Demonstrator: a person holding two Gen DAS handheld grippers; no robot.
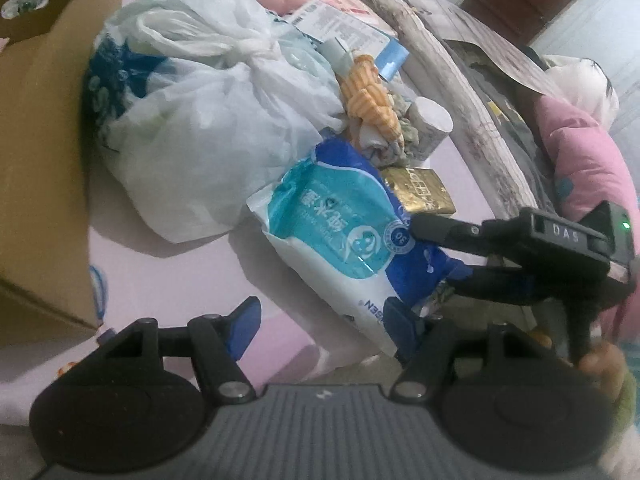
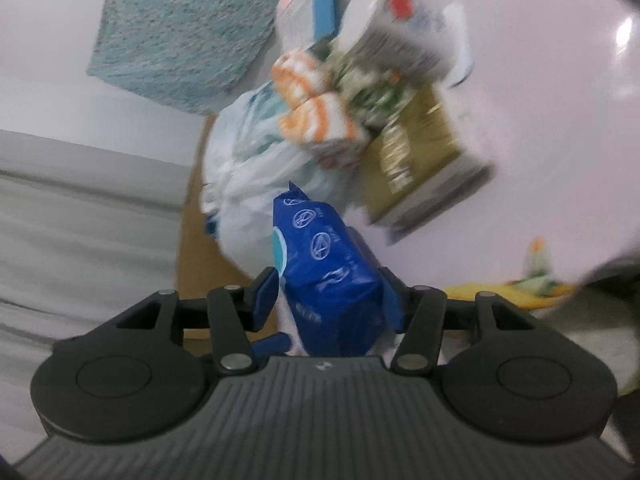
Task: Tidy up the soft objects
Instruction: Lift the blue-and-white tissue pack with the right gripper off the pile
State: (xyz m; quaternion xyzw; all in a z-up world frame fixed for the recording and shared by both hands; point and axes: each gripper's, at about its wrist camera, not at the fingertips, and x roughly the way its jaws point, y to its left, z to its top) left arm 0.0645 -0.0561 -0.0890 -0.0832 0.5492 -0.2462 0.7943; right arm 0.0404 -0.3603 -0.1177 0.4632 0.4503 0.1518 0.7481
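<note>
The wipes pack (image 1: 344,236) lies on the pink bed (image 1: 168,280), its long axis running from near right up toward the far left, and the right gripper (image 2: 328,300) has it by the dark blue near-right end, fingers grasping it on both sides. The left gripper (image 1: 320,320) hovers at the pack's near white end with its fingers apart, the right-hand one just beside the edge, holding nothing. The cardboard box (image 1: 44,184) waits on the left, so I'd say the right hand is the one placed to carry it.

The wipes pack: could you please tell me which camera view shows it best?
The left wrist view: the wipes pack lies nearly whole there, its printed teal front visible, with the right gripper at its blue end. The right wrist view shows only that blue end, close up between the fingers.
</note>
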